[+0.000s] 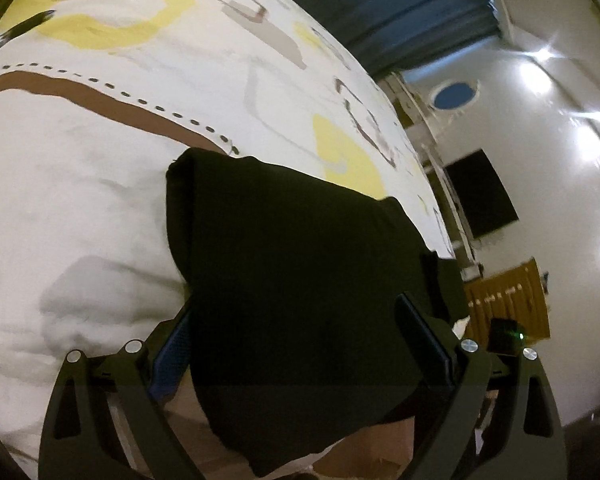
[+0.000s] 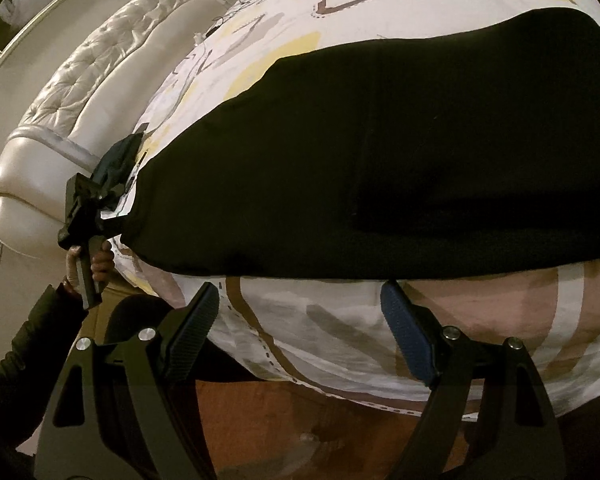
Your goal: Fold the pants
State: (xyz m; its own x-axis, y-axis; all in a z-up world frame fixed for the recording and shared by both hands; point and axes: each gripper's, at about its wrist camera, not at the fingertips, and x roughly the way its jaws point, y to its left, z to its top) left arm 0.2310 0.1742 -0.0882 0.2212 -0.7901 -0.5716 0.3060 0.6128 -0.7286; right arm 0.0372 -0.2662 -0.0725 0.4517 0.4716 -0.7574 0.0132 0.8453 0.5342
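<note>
**Black pants flat on the bed, both grippers at its near edge**

Bed (image 2: 300, 320): patterned cover, white with yellow, brown and grey shapes, fills most of both views. Padded pale headboard (image 2: 80, 92) in the upper left of the right wrist view.

Pants (image 2: 380, 140): black, spread across the centre and right of the right wrist view, near edge just above the gripper tips. In the left wrist view the cloth (image 1: 292, 280) runs from frame centre down through the bottom middle.

Right gripper (image 2: 300, 312): bottom of its view, jaws wide apart, only bedcover between them; tips near the pants' edge, apparently not touching.

Left gripper (image 1: 296, 344): jaws also wide, black cloth lying between them and draped over the space; whether the pads press on it, cannot tell. Seen from the right wrist view at centre left (image 2: 96, 200), at the pants' end, held by a hand (image 2: 96, 264) with a dark sleeve (image 2: 32, 340).

Framed picture (image 2: 28, 8): upper left corner, on the wall.
</note>
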